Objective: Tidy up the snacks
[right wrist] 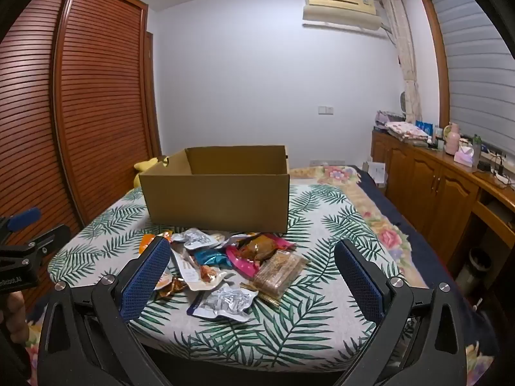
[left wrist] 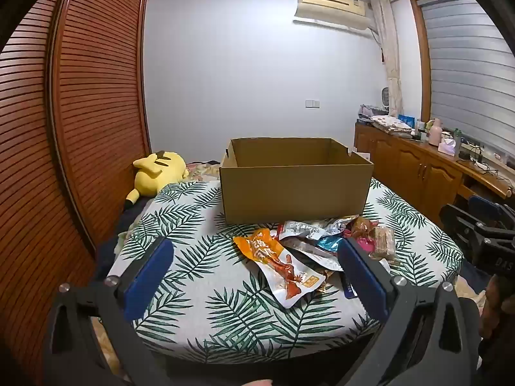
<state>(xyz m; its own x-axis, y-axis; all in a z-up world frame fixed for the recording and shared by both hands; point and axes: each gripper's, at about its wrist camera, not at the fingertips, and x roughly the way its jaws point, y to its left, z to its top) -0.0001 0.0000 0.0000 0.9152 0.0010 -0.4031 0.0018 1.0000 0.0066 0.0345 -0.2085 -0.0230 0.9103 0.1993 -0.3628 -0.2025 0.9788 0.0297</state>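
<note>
An open cardboard box (left wrist: 294, 193) stands on a table with a leaf-print cloth (left wrist: 199, 276); it also shows in the right wrist view (right wrist: 219, 199). A pile of snack packets lies in front of it: an orange and white packet (left wrist: 280, 265), a clear wafer pack (right wrist: 280, 271), a white and blue packet (right wrist: 225, 302), a pink one (right wrist: 244, 262). My left gripper (left wrist: 254, 276) is open and empty, held near the table's front edge over the orange packet. My right gripper (right wrist: 252, 276) is open and empty, above the pile.
A slatted wooden wardrobe (left wrist: 80, 112) stands at the left. A yellow plush toy (left wrist: 157, 170) lies behind the table on the bed. A wooden cabinet (right wrist: 434, 183) with clutter runs along the right wall. The other gripper shows at each view's edge (left wrist: 482, 238).
</note>
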